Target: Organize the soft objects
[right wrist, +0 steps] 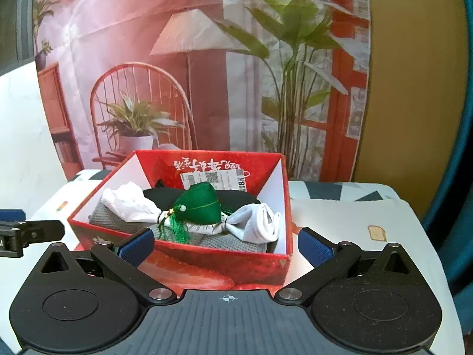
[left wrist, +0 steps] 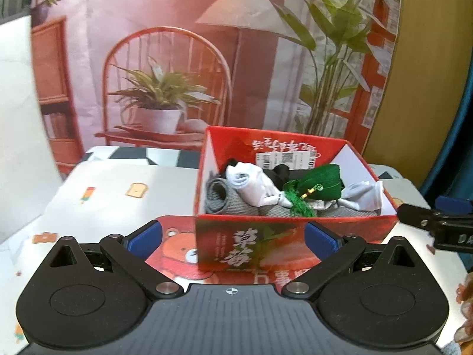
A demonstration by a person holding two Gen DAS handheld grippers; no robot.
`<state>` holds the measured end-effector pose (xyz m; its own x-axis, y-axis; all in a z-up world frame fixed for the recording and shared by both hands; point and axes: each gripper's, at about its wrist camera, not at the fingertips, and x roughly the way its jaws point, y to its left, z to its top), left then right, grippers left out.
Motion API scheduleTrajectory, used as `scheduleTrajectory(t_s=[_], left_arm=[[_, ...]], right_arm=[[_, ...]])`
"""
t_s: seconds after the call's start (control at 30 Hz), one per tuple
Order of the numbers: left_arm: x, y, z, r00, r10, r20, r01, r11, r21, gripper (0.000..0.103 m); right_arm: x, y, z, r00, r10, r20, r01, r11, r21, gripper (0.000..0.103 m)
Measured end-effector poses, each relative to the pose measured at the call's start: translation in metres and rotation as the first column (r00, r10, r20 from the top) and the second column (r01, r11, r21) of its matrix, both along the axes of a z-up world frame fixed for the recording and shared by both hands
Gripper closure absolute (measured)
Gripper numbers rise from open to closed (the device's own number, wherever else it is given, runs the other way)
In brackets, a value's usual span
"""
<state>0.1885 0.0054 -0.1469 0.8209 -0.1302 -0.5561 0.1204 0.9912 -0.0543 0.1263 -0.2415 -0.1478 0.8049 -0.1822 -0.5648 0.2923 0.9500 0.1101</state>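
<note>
Standing wide and empty, both the left gripper (left wrist: 233,241) and right gripper (right wrist: 226,244) faced the red cardboard box (left wrist: 251,236) of soft cloth items (left wrist: 257,188), beyond their jaws.

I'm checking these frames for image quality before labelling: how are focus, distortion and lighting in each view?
Left wrist view: strong fisheye bending at the edges, dark corners, backdrop soft, red box and green pouch fairly sharp. Right wrist view: same curved edges, even light, mild glare on the white socks, open right gripper crisp.
</note>
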Motion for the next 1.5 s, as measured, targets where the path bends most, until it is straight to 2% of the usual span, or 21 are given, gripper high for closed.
scheduleTrajectory(t_s=[0.13,0.23,0.33,0.5,0.7,0.93,1.07,1.2,1.5], left_arm=[[-0.015,0.001,0.011,1.0,0.015,0.021,-0.015,0.999,0.04,0.0],[-0.025,0.005,0.02,1.0,0.005,0.025,-0.006,1.0,0.013,0.0],[-0.04,0.007,0.031,0.997,-0.008,0.072,0.007,1.0,0.014,0.0],[-0.069,0.001,0.056,0.988,0.008,0.155,-0.023,0.995,0.092,0.0],[-0.109,0.008,0.094,0.972,0.063,0.226,-0.073,0.997,0.038,0.0],[-0.158,0.005,0.127,0.942,0.113,0.316,-0.134,0.99,0.043,0.0],[-0.177,0.004,0.135,0.935,0.122,0.333,-0.14,0.99,0.029,0.0],[-0.189,0.003,0.14,0.933,0.123,0.339,-0.131,0.991,0.001,0.0],[-0.195,-0.001,0.14,0.929,0.122,0.349,-0.135,0.991,0.012,0.0]], right_arm=[[-0.018,0.007,0.014,0.999,-0.009,0.04,0.01,1.0,-0.013,0.0],[-0.03,0.014,0.026,0.998,-0.019,0.063,0.022,0.999,-0.047,0.0],[-0.042,0.018,0.039,0.996,-0.014,0.087,0.018,0.999,-0.046,0.0],[-0.064,0.027,0.061,0.993,-0.055,0.108,0.062,0.996,-0.066,0.0],[-0.096,0.035,0.095,0.984,-0.059,0.169,0.07,0.996,-0.057,0.0],[-0.131,0.053,0.137,0.965,-0.041,0.257,0.065,0.994,-0.085,0.0],[-0.149,0.056,0.154,0.955,-0.042,0.292,0.064,0.996,-0.063,0.0],[-0.163,0.061,0.164,0.948,-0.04,0.315,0.07,0.994,-0.087,0.0],[-0.171,0.062,0.168,0.951,-0.047,0.306,0.076,0.994,-0.084,0.0]])
